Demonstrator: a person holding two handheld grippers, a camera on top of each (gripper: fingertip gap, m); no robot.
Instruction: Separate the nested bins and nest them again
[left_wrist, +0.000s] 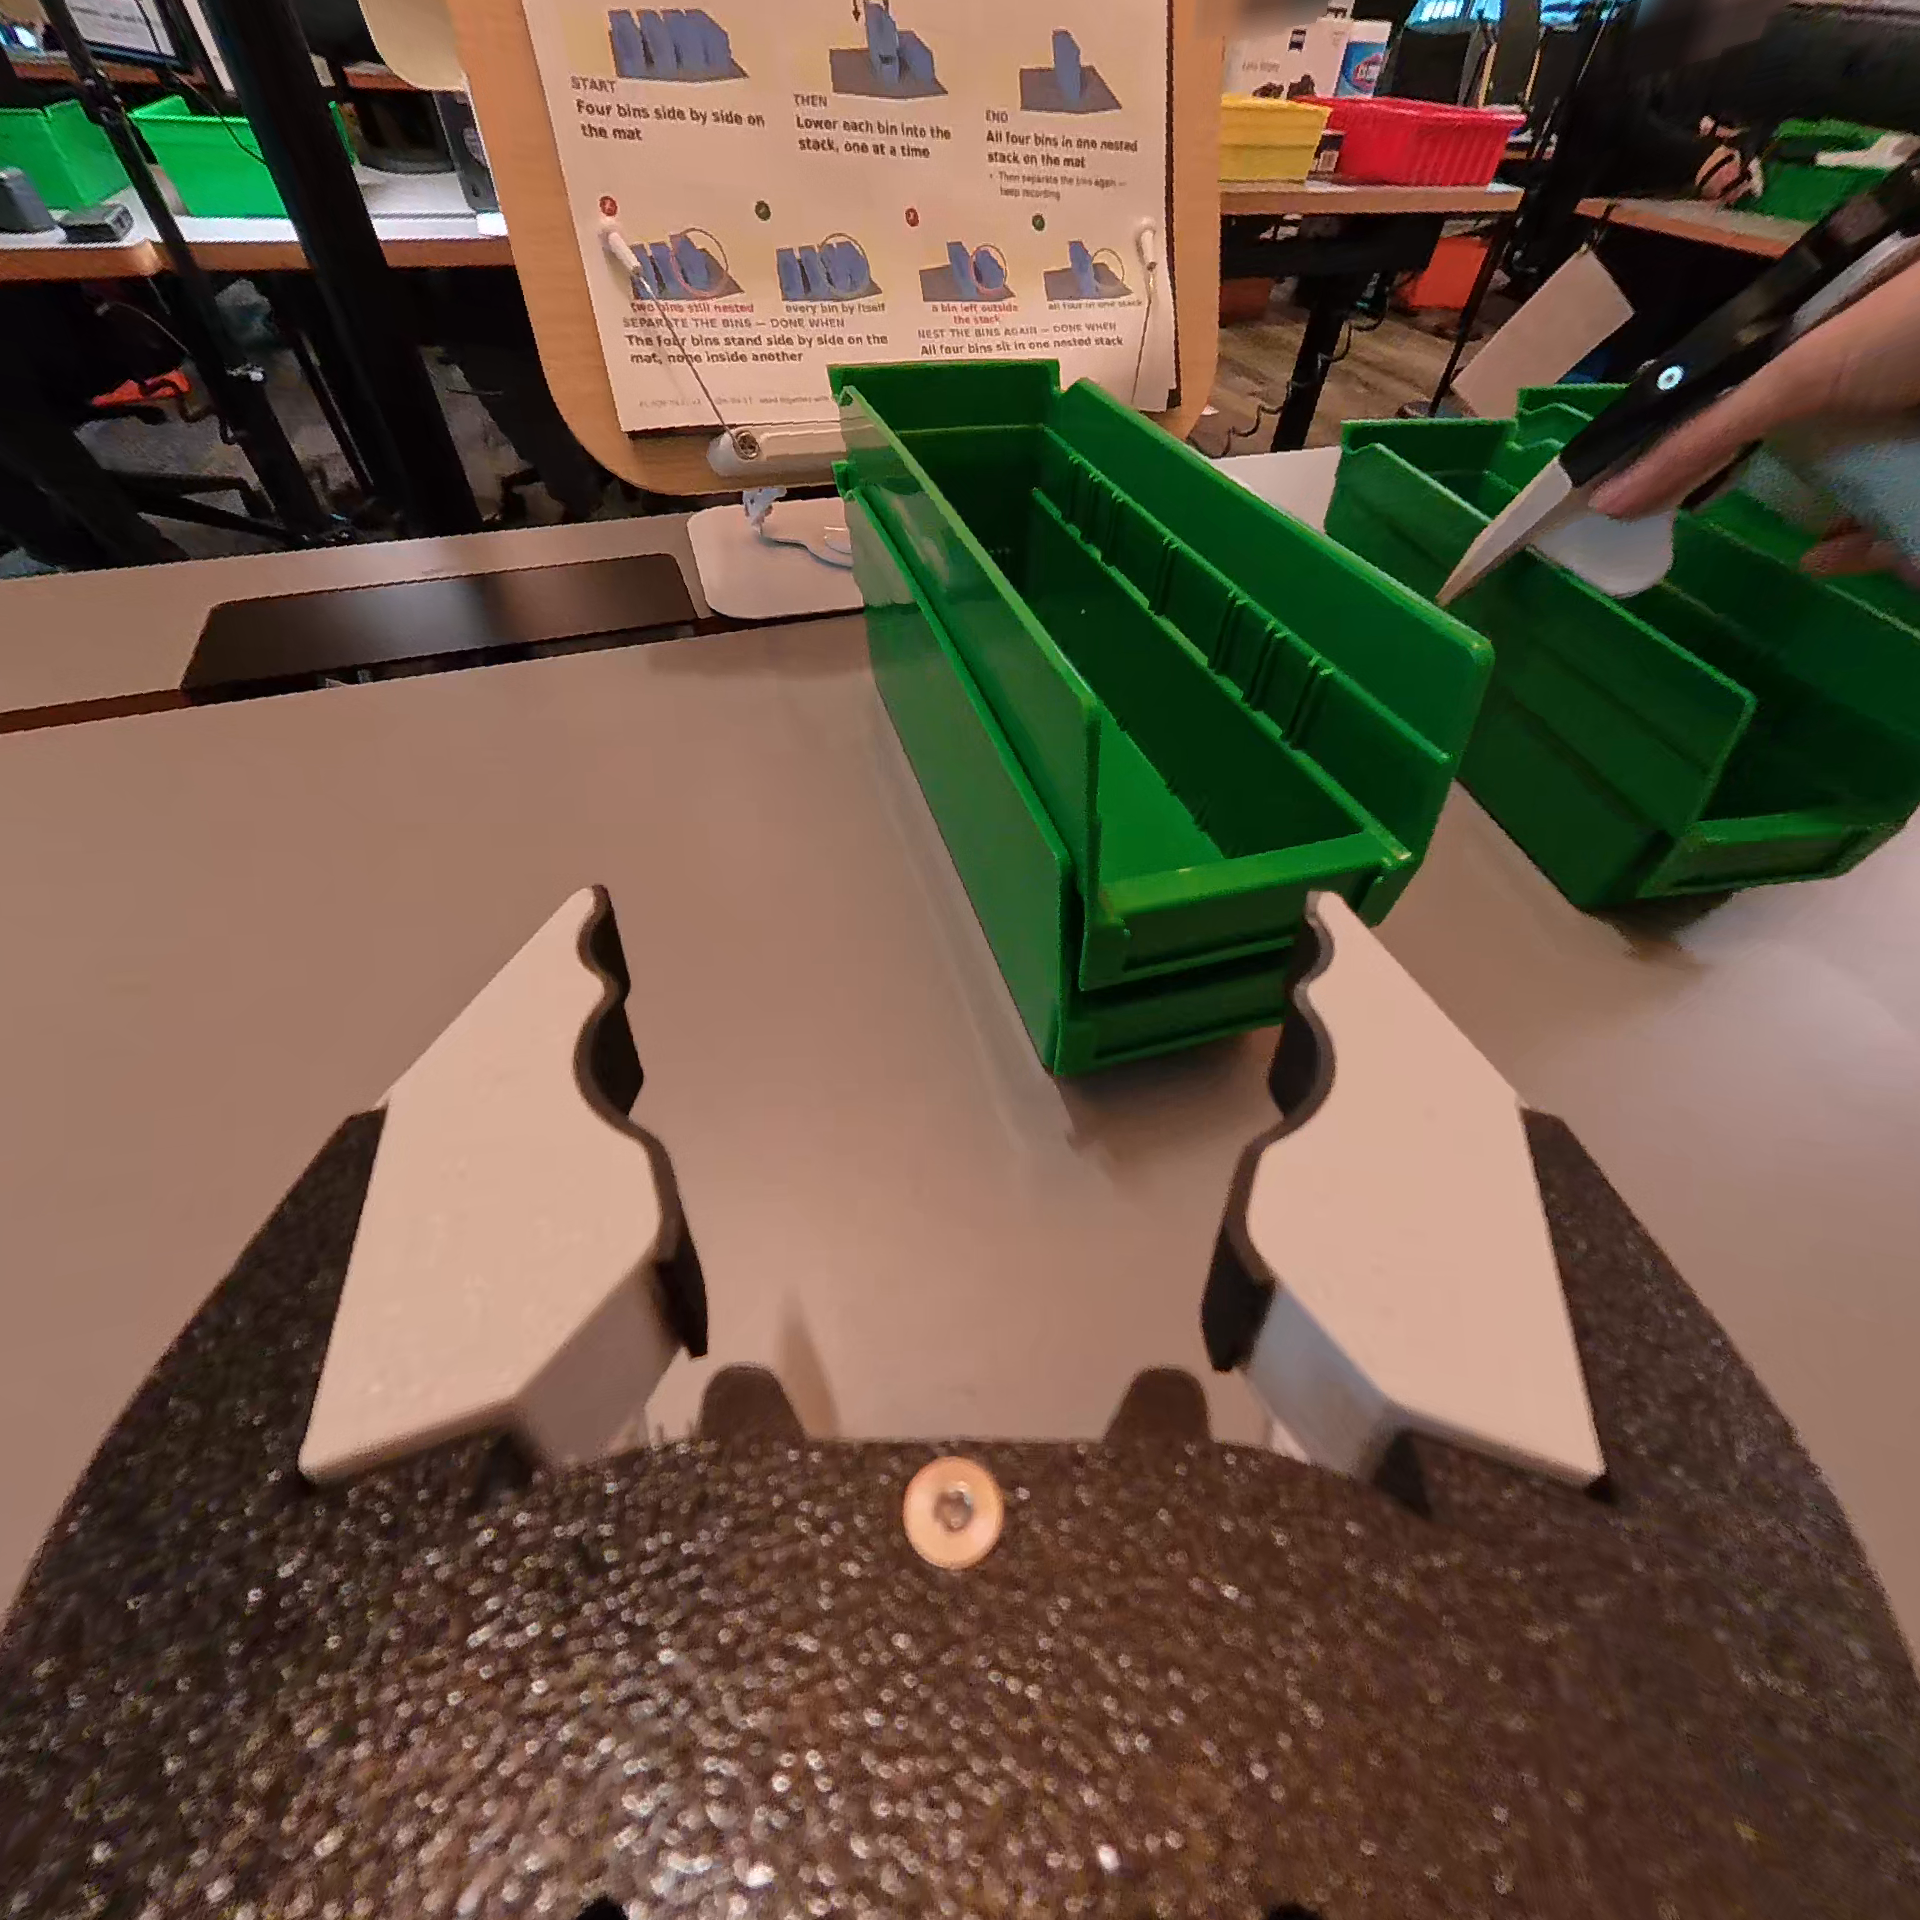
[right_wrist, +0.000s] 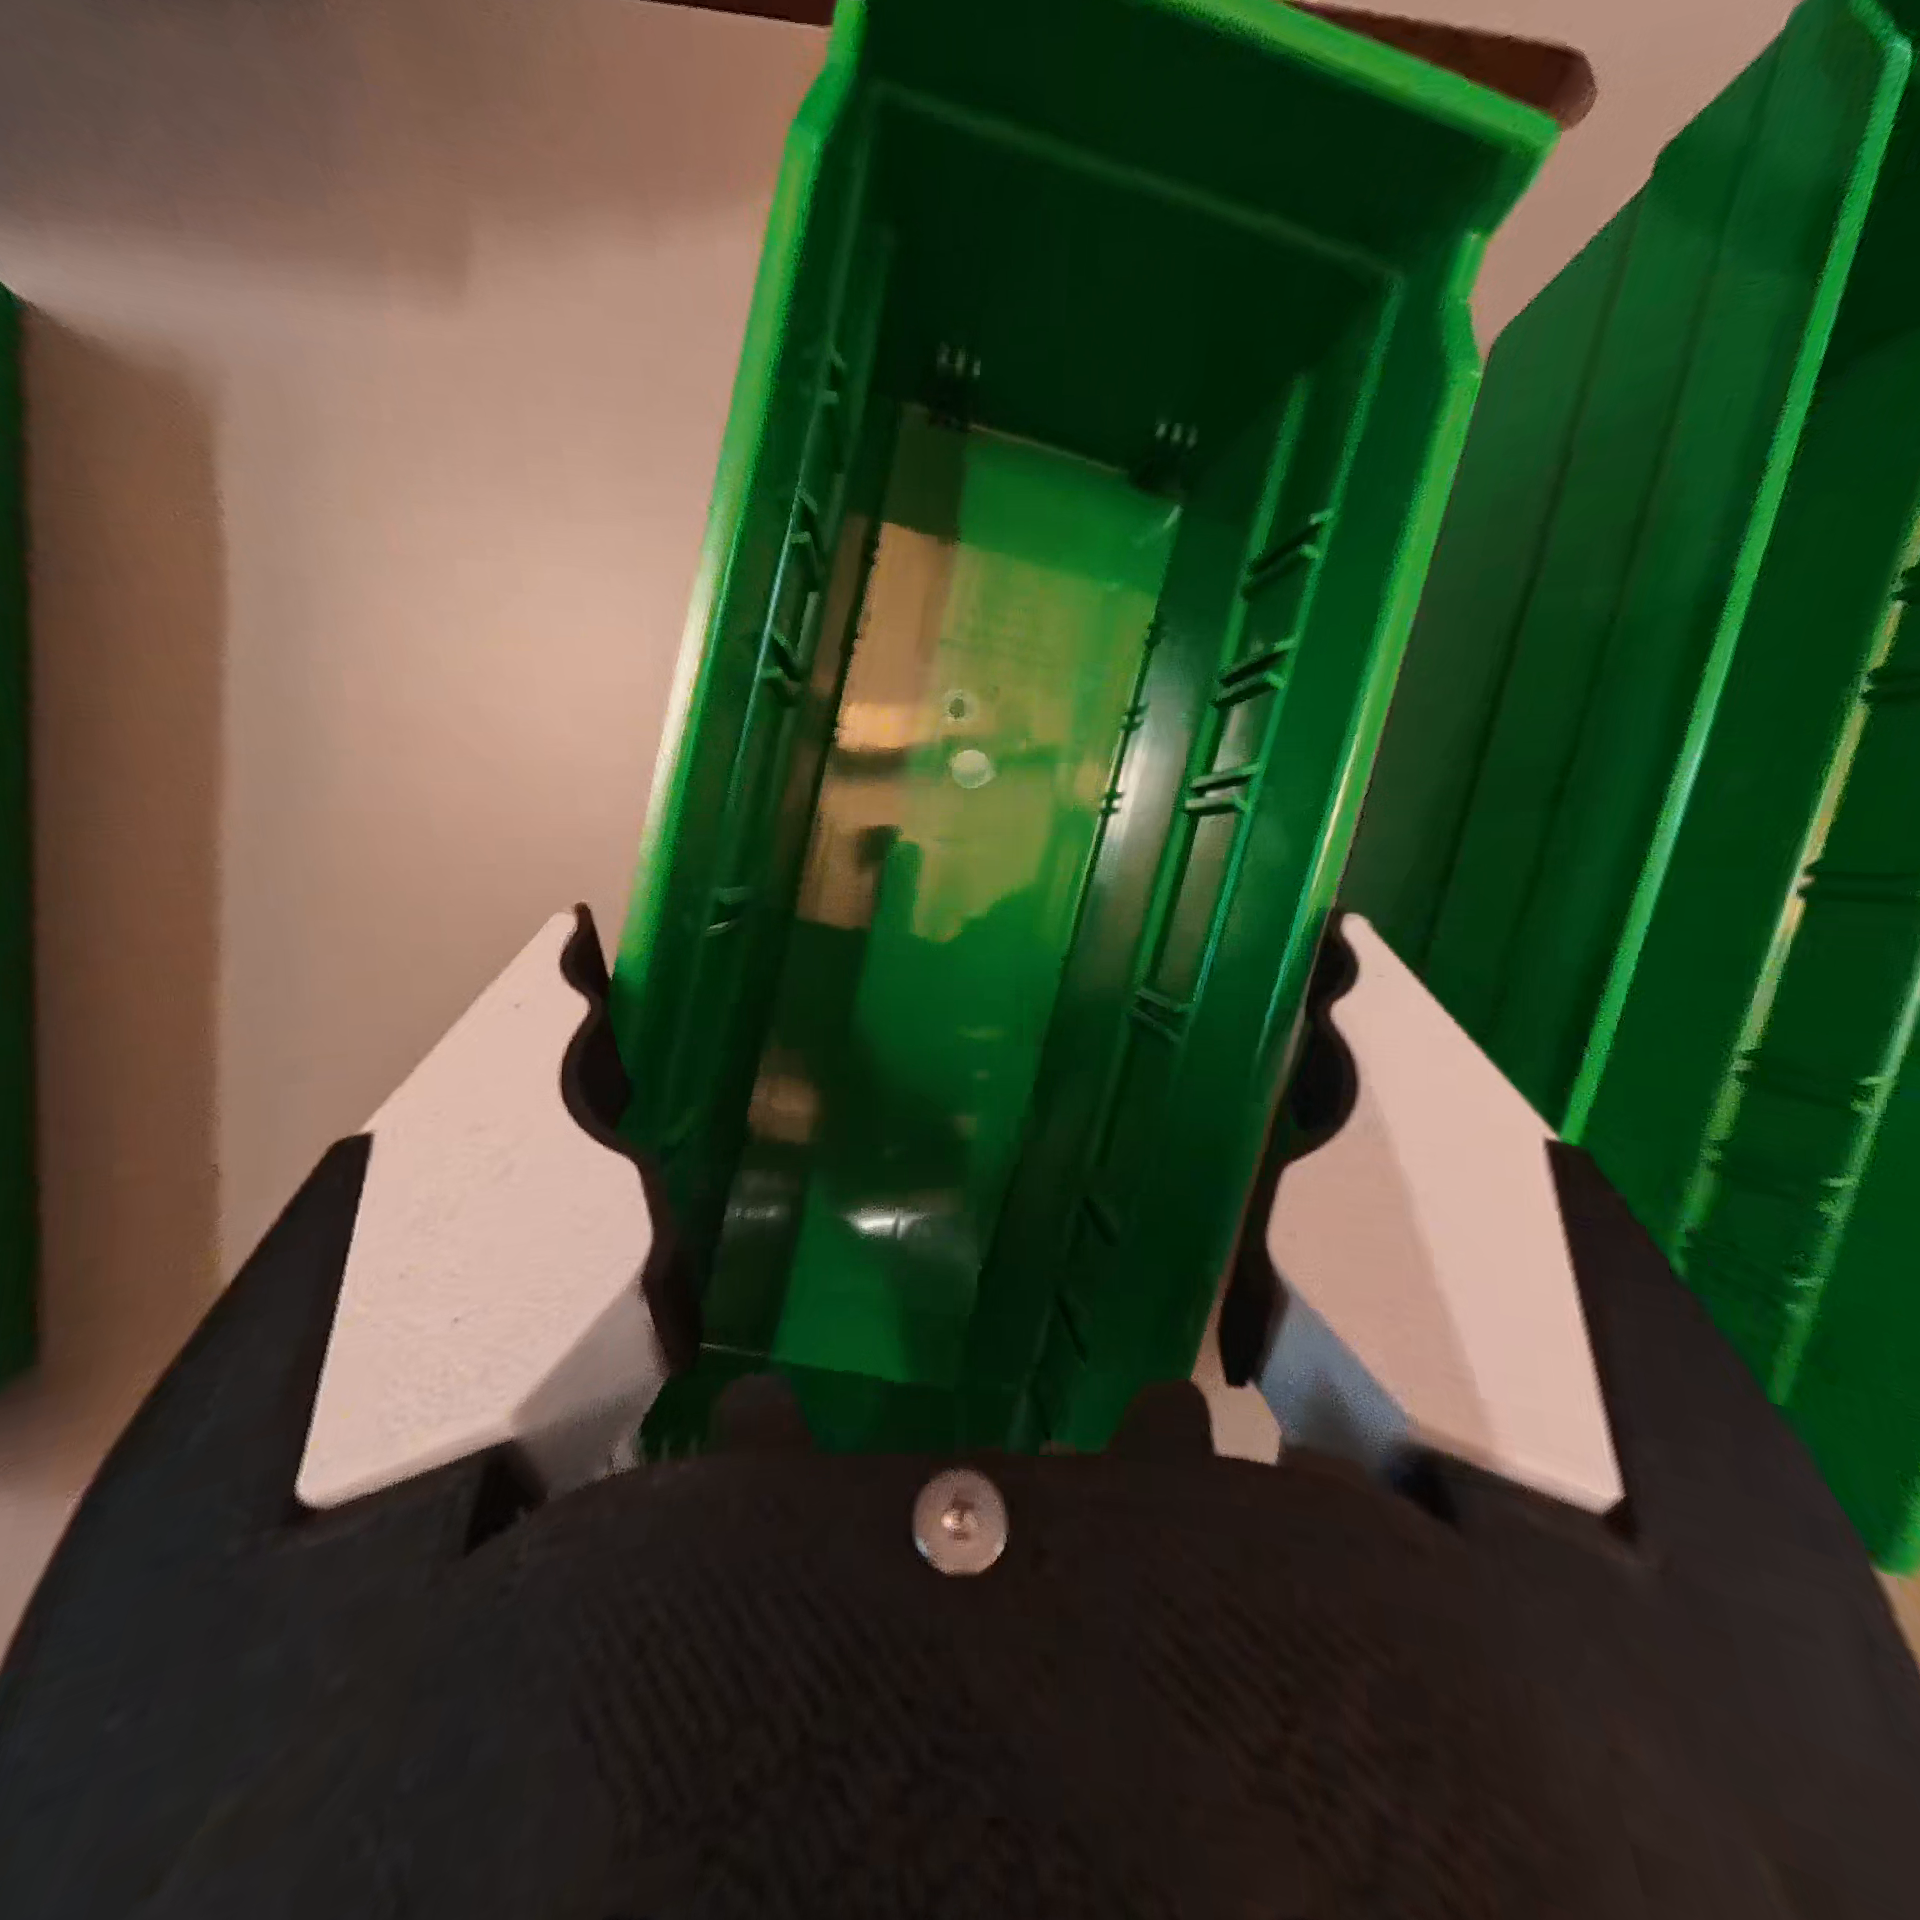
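Two nested green bins (left_wrist: 1143, 727) stand on the grey table, just ahead and to the right of my left gripper (left_wrist: 956, 935), which is open and empty. Further right are more green bins (left_wrist: 1590, 717). A hand holds my right gripper (left_wrist: 1455, 592) over them. In the right wrist view my right gripper (right_wrist: 961, 987) looks down into one green bin (right_wrist: 1039, 675). Its jaws are wide apart and the pads (right_wrist: 592, 1070) sit against the outsides of both long walls. Another green bin (right_wrist: 1662, 779) stands close on its right.
An instruction sheet on a wooden board (left_wrist: 873, 208) stands behind the bins at the table's far edge. A dark slot (left_wrist: 436, 623) lies in the table at the far left. A green edge (right_wrist: 12, 831) shows at the left of the right wrist view.
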